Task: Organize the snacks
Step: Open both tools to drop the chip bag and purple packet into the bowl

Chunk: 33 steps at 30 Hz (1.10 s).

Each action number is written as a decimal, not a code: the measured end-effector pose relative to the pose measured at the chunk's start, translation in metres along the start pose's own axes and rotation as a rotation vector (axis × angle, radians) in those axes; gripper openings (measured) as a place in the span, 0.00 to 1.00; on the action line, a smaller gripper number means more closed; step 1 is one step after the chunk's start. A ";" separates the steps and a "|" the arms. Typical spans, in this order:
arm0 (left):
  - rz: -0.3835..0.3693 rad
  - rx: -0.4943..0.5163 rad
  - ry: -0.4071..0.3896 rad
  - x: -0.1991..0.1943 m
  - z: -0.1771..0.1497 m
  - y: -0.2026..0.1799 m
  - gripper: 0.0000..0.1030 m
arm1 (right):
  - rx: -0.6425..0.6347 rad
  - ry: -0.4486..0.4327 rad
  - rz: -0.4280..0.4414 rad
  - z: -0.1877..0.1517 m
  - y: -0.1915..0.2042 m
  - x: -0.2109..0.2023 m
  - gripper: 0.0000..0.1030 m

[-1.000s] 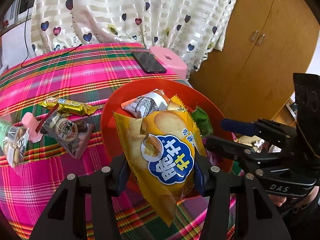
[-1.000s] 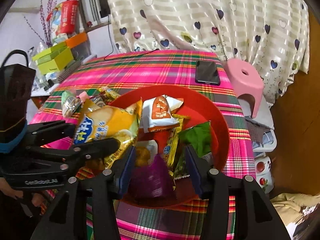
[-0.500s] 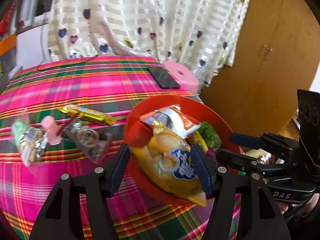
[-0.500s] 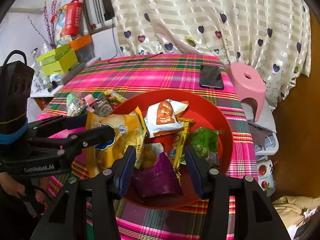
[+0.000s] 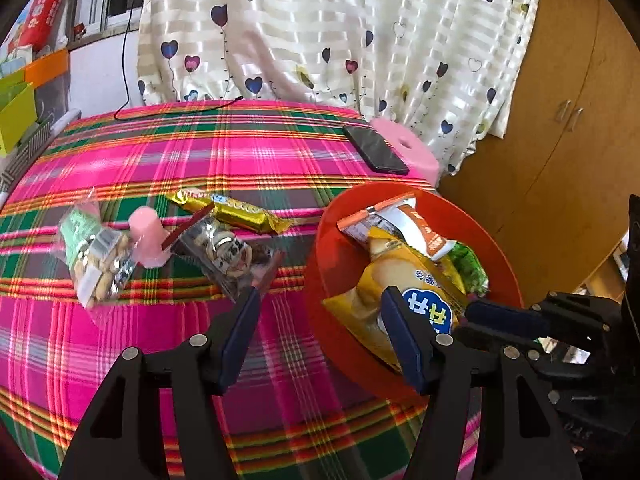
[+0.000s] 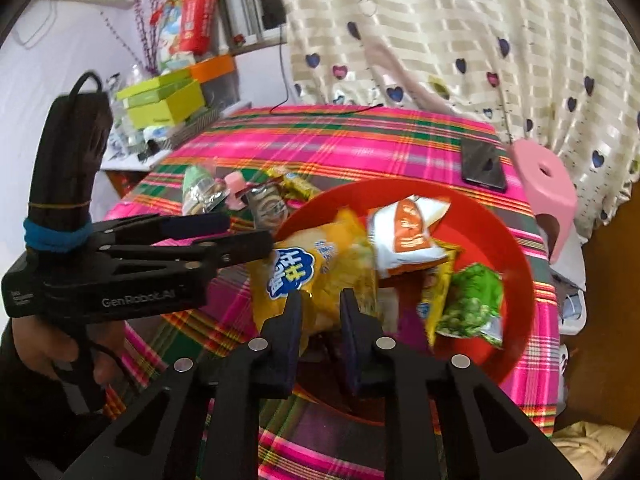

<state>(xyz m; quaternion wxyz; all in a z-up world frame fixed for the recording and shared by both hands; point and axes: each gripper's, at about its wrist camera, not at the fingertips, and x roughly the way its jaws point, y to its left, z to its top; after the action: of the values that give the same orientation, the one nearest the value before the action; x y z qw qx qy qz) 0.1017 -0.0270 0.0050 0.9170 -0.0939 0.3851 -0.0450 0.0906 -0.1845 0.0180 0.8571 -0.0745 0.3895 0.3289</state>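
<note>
Now the red bowl point(image 5: 496, 248) holds chips point(image 5: 400, 276); left gripper point(image 5: 320, 312) wide, right gripper point(image 6: 320, 304) seemingly narrow.

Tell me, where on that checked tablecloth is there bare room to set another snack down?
The widest bare patch lies behind the gold bar, reaching to the black cable and phone. More bare cloth lies nearest the camera, under the left gripper. The red bowl is piled full, and loose packets crowd its left.

One red bowl point(image 5: 496, 248), two grippers point(image 5: 320, 320) point(image 6: 320, 312).

A black phone point(image 5: 375, 155) lies on the plaid tablecloth point(image 5: 248, 152), beside a pink stool point(image 6: 546, 176).
</note>
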 end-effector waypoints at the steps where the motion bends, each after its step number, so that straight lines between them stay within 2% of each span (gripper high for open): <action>1: 0.010 0.005 -0.001 0.002 0.001 -0.001 0.61 | 0.003 0.007 -0.003 0.002 -0.001 0.004 0.16; 6: 0.044 -0.004 0.028 0.016 0.003 0.004 0.61 | -0.026 0.028 -0.017 0.013 0.001 0.025 0.16; 8: 0.045 -0.020 0.021 0.011 0.002 0.009 0.62 | -0.032 0.045 -0.051 0.016 0.001 0.034 0.16; 10: 0.057 -0.025 0.008 0.005 0.002 0.012 0.62 | -0.010 0.052 -0.045 0.017 -0.003 0.039 0.17; 13: 0.075 -0.040 -0.009 -0.006 0.000 0.018 0.62 | -0.011 0.035 -0.050 0.017 0.001 0.033 0.17; 27: 0.066 -0.061 -0.077 -0.049 -0.013 0.025 0.62 | -0.004 -0.029 -0.042 0.016 0.023 -0.005 0.35; 33: 0.076 -0.093 -0.087 -0.061 -0.022 0.037 0.62 | -0.034 -0.034 -0.023 0.016 0.040 -0.009 0.37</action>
<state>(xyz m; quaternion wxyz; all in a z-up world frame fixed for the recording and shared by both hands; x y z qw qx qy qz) 0.0440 0.0159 0.0247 0.9285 -0.1237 0.3499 0.0117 0.0711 -0.1520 0.0403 0.8660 -0.0879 0.3683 0.3266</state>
